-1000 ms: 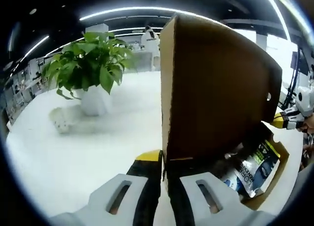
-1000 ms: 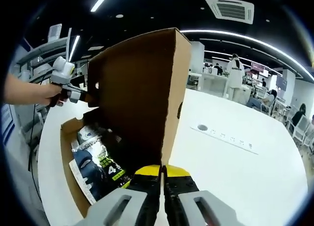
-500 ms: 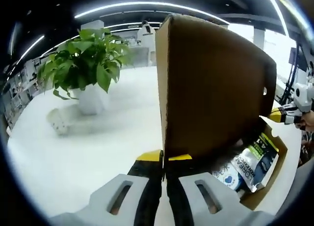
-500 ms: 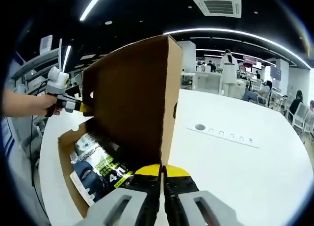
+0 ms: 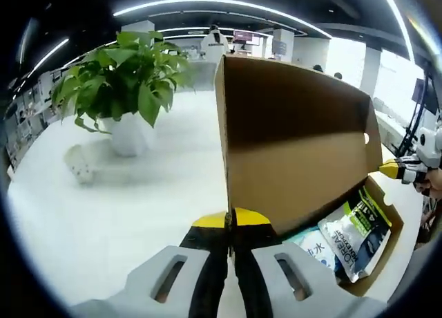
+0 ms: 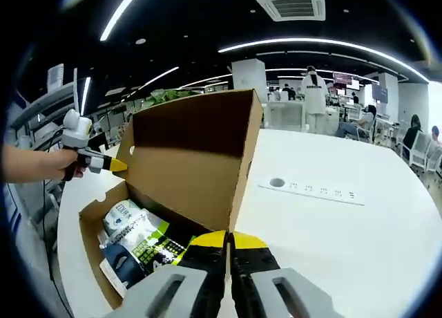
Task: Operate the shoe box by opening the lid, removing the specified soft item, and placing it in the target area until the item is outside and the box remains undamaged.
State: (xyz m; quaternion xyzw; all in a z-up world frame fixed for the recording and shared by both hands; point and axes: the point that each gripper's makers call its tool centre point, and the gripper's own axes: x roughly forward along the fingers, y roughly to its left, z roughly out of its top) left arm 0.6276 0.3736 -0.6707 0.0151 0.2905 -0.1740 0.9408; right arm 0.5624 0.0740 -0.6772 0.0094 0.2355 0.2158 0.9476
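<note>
Holding the lid (image 5: 297,159) raised, left gripper (image 5: 231,225) and right gripper (image 6: 228,243) each pinch a lid corner; soft packets (image 6: 135,238) lie in the box (image 6: 93,263) on the white table (image 6: 345,242); next, likely free one gripper to grasp a packet.

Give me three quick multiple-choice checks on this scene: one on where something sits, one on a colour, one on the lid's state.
1. Where are the packets?
A. inside the box
B. on the table beside the plant
C. held in the right tool

2. What colour are the tool tips?
A. red
B. yellow
C. blue

3. How is the lid?
A. shut flat
B. torn off
C. raised, box open

Key: 1 A, the packets lie within the box walls. 2 B, yellow pads end the left tool and the right tool. 3 C, the lid stands up over the open box, each tool closed on an edge of it.
</note>
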